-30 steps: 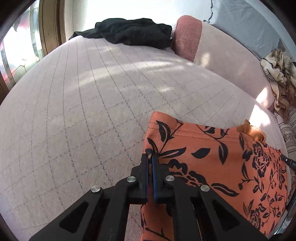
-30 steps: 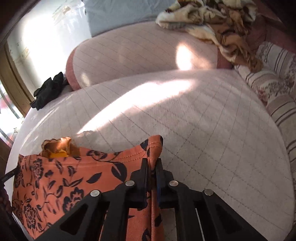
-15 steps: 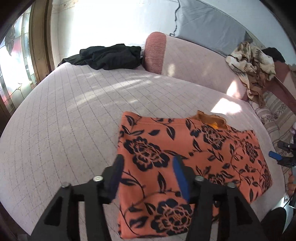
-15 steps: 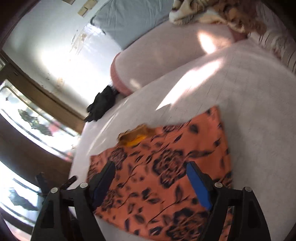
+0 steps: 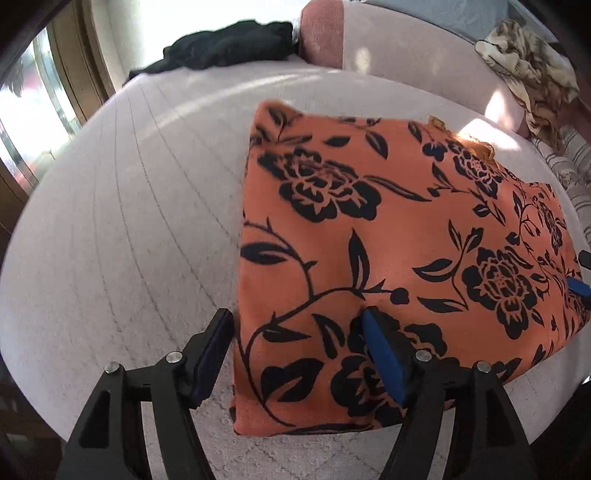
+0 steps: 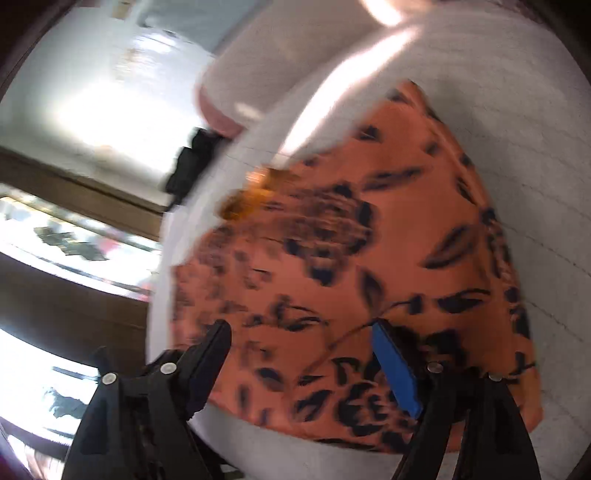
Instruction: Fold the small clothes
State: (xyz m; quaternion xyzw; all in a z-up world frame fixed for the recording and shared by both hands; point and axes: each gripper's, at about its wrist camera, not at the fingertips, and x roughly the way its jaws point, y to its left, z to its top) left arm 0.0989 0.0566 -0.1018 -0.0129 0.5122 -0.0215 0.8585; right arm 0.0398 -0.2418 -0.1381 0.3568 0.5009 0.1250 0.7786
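Observation:
An orange cloth with black flowers (image 5: 388,236) lies flat and folded on the pale quilted bed (image 5: 129,221). A darker orange bit pokes out at its far edge (image 5: 480,147). My left gripper (image 5: 297,317) hovers over the cloth's near left corner. Its jaws are opening, and the pads press on nothing. In the blurred right wrist view, my right gripper (image 6: 301,328) hangs over the same cloth (image 6: 369,240) near its front edge. Its jaws are closing but still stand wide, gripping no fabric. A blue pad of the right gripper (image 5: 580,286) shows at the cloth's right side.
A black garment (image 5: 229,44) lies at the bed's far end beside a pink bolster (image 5: 321,33). A beige patterned cloth (image 5: 532,70) is heaped at the far right above striped pillows (image 5: 576,166). A window (image 5: 22,110) runs along the left.
Both grippers let go of the cloth corners they pinched, opened wide and drew back toward the near edge. The cloth now lies flat. The right wrist view has rolled.

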